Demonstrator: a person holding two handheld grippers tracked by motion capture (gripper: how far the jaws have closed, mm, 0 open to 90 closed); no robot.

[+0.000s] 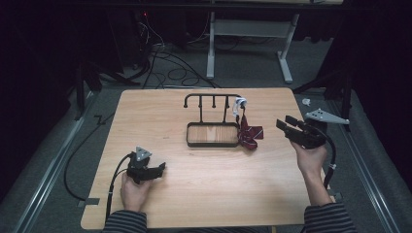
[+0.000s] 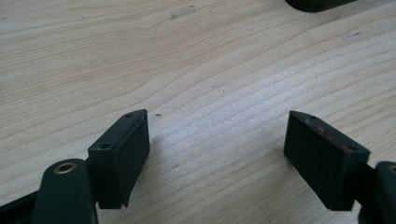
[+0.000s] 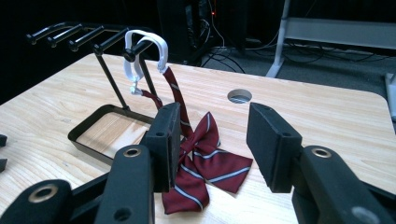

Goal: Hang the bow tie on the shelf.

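Left gripper (image 1: 160, 168) low over pale grained wooden table (image 1: 204, 194), blocky black jaws spread wide, black wire rack (image 1: 213, 121) with oblong tray base at centre, maroon striped bow tie (image 3: 205, 168) hanging from its right peg by white strap, right gripper (image 1: 286, 124) lifted, jaws parted, empty

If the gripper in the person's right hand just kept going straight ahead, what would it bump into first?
Most likely the bow tie, lying on the table straight ahead of the open right gripper; depth is hard to judge.
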